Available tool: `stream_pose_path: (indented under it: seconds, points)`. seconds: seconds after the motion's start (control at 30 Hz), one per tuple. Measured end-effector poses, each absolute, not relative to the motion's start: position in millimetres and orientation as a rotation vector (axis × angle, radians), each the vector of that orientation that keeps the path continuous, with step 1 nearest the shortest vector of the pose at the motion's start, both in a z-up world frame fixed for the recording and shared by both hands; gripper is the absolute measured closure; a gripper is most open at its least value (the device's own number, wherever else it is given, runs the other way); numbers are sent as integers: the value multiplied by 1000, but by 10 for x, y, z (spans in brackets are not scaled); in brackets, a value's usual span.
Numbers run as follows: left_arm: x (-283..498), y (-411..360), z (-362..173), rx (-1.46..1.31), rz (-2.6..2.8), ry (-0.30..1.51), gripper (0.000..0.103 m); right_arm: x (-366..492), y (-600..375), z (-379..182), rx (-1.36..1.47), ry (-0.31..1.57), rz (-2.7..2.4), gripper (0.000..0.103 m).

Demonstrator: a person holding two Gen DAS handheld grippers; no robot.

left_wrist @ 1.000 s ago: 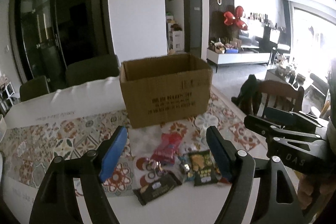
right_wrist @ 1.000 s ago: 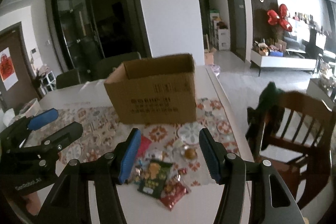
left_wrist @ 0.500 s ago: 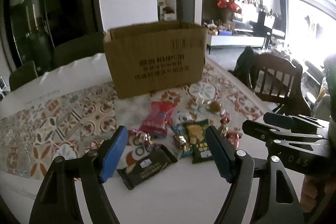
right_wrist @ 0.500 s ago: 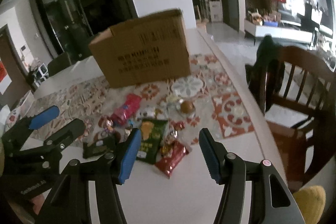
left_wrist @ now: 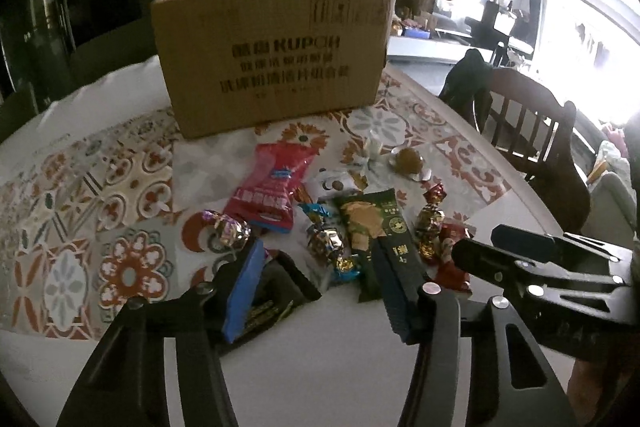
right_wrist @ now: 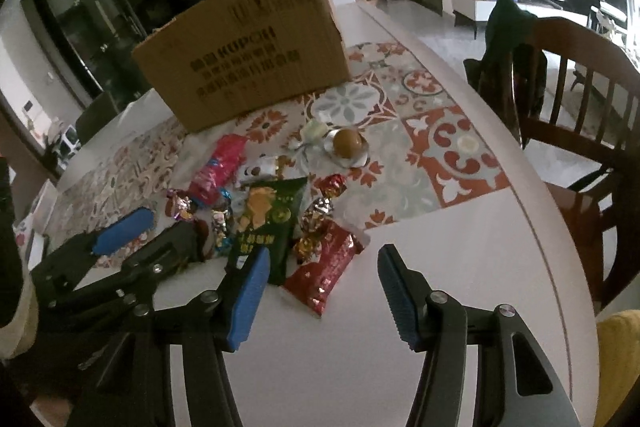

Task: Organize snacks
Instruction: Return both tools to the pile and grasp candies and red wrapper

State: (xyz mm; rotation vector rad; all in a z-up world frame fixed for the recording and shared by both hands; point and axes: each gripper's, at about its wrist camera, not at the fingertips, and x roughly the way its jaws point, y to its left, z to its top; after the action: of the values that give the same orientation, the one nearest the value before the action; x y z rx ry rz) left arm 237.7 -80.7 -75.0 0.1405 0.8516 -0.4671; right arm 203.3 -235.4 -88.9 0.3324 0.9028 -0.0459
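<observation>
Both sets of fingers closing on nothing yet: your left gripper (left_wrist: 316, 291) straddles the black packet (left_wrist: 276, 303), your right gripper (right_wrist: 320, 291) the red packet (right_wrist: 324, 267) on the surface (right_wrist: 440, 267); crowded neighbours may snag

Matt brown cardboard box (left_wrist: 272, 55) behind glossy foil and plastic snack packets (right_wrist: 324, 267), crinkly sweets (left_wrist: 326, 241); smooth white table (right_wrist: 460, 267) w/ patterned mat (left_wrist: 100, 207); polished wood chair (right_wrist: 576, 75); ribbed blue gripper pads (right_wrist: 248, 301).
</observation>
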Motion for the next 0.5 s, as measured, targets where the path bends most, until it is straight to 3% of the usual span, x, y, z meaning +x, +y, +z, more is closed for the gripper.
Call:
stream_pose_path:
  seconds: [0.17, 0.5]
  points:
    - [2467, -835, -827, 104, -469, 882, 57, 2077, -2349, -944, 349, 915, -49, 50]
    - [2594, -905, -946, 63, -465, 943, 69, 2163, -2358, -1018, 359, 929, -45, 63]
